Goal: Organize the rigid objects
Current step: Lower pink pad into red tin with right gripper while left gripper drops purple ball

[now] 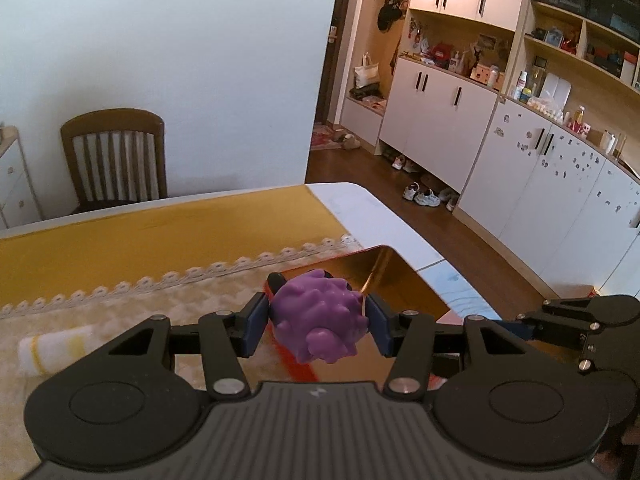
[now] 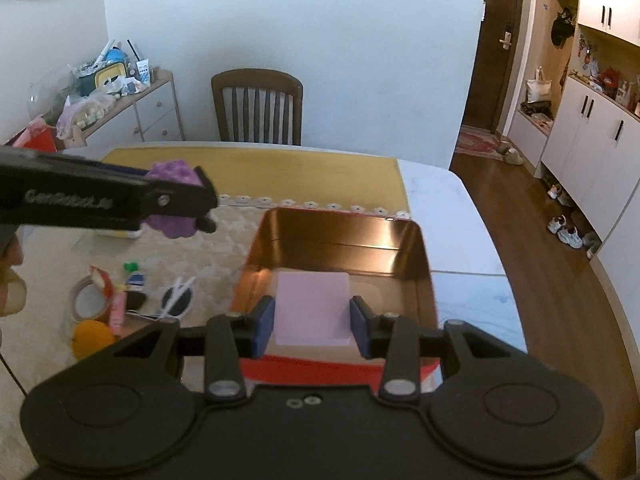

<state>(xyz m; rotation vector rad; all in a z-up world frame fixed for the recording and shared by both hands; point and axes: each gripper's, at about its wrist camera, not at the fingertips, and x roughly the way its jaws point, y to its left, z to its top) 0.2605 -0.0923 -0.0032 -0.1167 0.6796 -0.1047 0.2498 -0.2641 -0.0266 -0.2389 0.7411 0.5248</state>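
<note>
Partly sorted: one pink pad in the tin, several things waiting.
Left tongs (image 1: pixel 318 322) pinch the purple knobbly ball (image 1: pixel 320 316) above the bench (image 2: pixel 460 216); right tongs (image 2: pixel 312 326) are spread over the pink pad (image 2: pixel 312 304) inside the tin (image 2: pixel 340 232). Tape roll (image 2: pixel 86 300) and orange ball (image 2: pixel 92 338) remain outside.

A knobbly purple ball (image 1: pixel 318 316) sits at lower centre between blue pads (image 1: pixel 256 320). The tin (image 2: pixel 416 248) at centre is coppery gold inside with a red outer wall, holding a pale pink pad (image 2: pixel 312 304). Upper left of it, the mustard-yellow tablecloth (image 2: pixel 256 172) has white lace edging.
</note>
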